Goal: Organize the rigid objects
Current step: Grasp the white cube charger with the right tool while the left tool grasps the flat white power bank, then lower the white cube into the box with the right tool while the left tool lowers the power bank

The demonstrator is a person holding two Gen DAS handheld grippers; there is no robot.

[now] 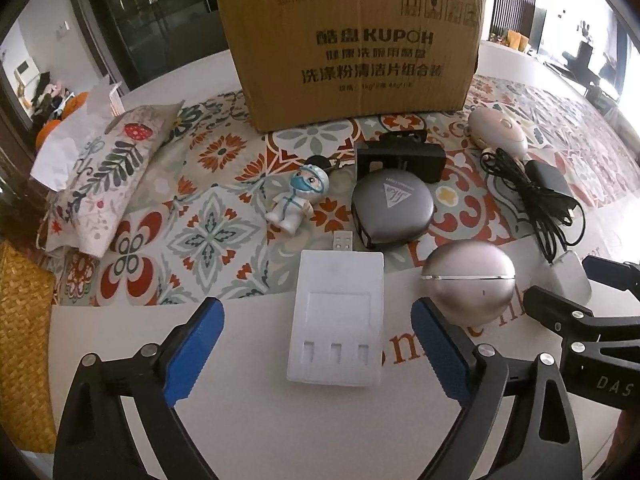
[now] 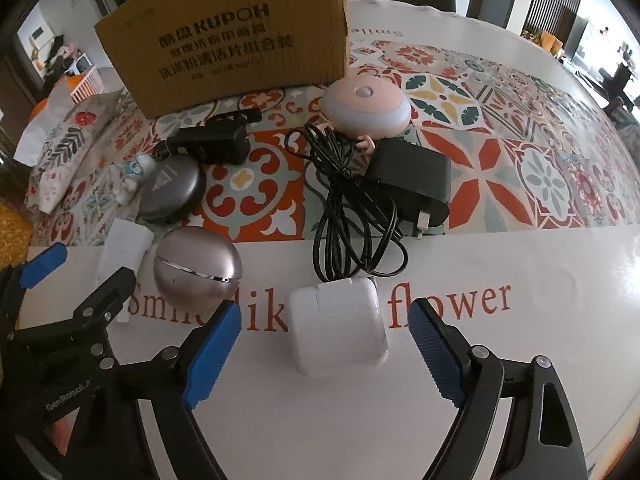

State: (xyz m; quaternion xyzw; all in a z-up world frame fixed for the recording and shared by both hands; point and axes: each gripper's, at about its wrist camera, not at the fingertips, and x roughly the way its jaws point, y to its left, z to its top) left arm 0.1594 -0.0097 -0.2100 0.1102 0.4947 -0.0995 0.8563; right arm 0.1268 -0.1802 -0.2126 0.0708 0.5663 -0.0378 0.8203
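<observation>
**Both hand-held grippers low over the white items, nothing gripped**

The left hand-held gripper (image 1: 316, 344) has its blue pads spread wide on either side of a flat white charger tray (image 1: 335, 322), which lies on the surface (image 1: 248, 420) directly between them with clear gaps to both pads; it is not clamped. Just ahead of the tray sits a small white USB plug (image 1: 343, 240), and ahead to the right a silver egg-shaped case (image 1: 469, 282). Beyond that lie a grey round case (image 1: 392, 211), a masked figurine (image 1: 300, 196) to its left and a black block (image 1: 401, 157) behind it.

The right hand-held gripper (image 2: 326, 354) also stands apart, pads to either side of a white cube adapter (image 2: 339, 324) resting on the surface between them, untouched. Ahead of it lies a black power adapter (image 2: 410, 182) with its coiled cable (image 2: 352, 216), and farther ahead a pink round device (image 2: 366, 108). The silver case is ahead to its left, beside the other tool.

A cardboard box (image 1: 352, 48) stands at the far side, beyond all the items, on the patterned cloth (image 1: 208, 216)
</observation>
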